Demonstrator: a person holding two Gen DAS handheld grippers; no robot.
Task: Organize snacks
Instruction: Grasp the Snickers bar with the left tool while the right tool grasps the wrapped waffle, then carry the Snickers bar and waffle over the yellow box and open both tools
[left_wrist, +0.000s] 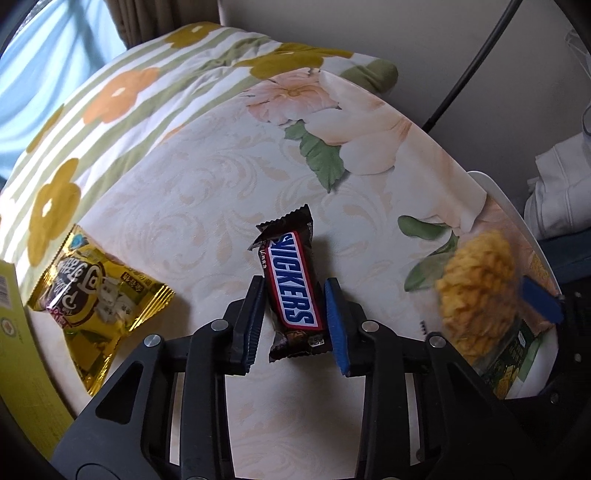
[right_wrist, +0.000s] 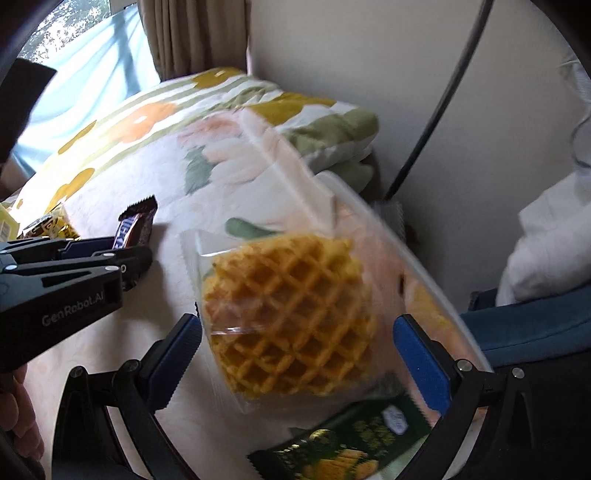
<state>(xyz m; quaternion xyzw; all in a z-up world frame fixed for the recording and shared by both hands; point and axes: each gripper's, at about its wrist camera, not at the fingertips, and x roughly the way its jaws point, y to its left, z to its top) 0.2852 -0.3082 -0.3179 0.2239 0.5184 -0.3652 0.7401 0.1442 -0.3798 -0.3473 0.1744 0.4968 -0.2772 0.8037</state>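
Sorting looks barely begun: the left tongs (left_wrist: 295, 325) straddle the Snickers (left_wrist: 291, 280) on the counter (left_wrist: 207, 177), open, not yet gripping. The right tongs (right_wrist: 299, 354) gape around the waffle pack (right_wrist: 288, 317). The yellow packet (left_wrist: 99, 306) lies apart.

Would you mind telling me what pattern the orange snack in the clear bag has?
A criss-cross lattice on the waffle snack, clearest in the right wrist view.

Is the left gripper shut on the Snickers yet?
No, open: the left gripper straddles the Snickers, with a gap at the right finger.
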